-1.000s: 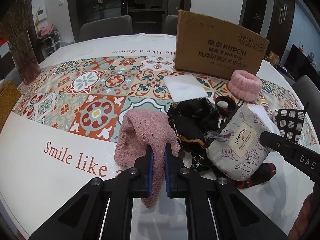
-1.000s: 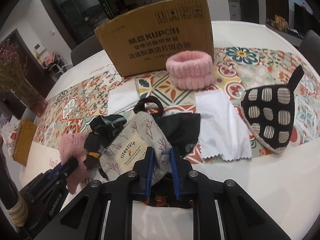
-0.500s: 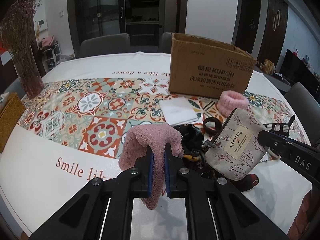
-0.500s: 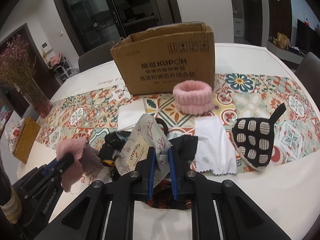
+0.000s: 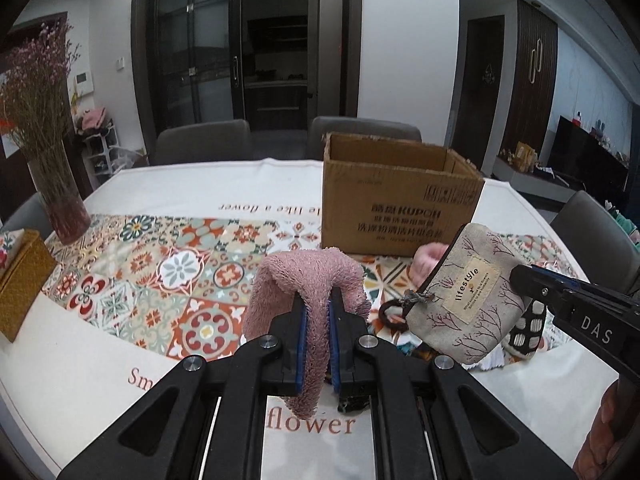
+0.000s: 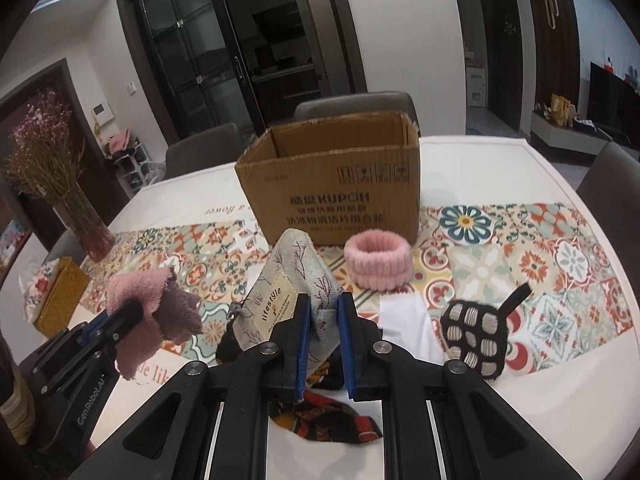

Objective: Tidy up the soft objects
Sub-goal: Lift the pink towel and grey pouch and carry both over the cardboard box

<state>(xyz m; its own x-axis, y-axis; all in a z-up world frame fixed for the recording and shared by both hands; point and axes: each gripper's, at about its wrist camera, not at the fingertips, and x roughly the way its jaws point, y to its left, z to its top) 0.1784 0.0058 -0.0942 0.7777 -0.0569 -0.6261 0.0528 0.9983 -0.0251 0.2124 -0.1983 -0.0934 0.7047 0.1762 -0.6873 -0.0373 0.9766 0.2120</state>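
My left gripper (image 5: 317, 312) is shut on a pink knitted cloth (image 5: 308, 276) and holds it above the table; it also shows in the right wrist view (image 6: 156, 312). My right gripper (image 6: 323, 312) is shut on a grey "lifestyle" pouch (image 6: 292, 284), lifted off the table; the pouch also shows in the left wrist view (image 5: 468, 296). An open cardboard box (image 6: 332, 188) stands upright behind. A pink fluffy band (image 6: 378, 262), a white cloth (image 6: 408, 328), a black patterned mitt (image 6: 474, 332) and dark fabrics (image 6: 324, 424) lie on the table.
A vase of dried flowers (image 5: 60, 184) stands at the far left, with a woven yellow box (image 5: 20, 280) beside it. Grey chairs (image 5: 204, 140) ring the round table's (image 5: 180, 196) far side. The table carries a patterned runner (image 5: 160, 276).
Both grippers have risen, lifting the pink cloth and the grey pouch off the table. The box now appears lower, with its open top in sight.
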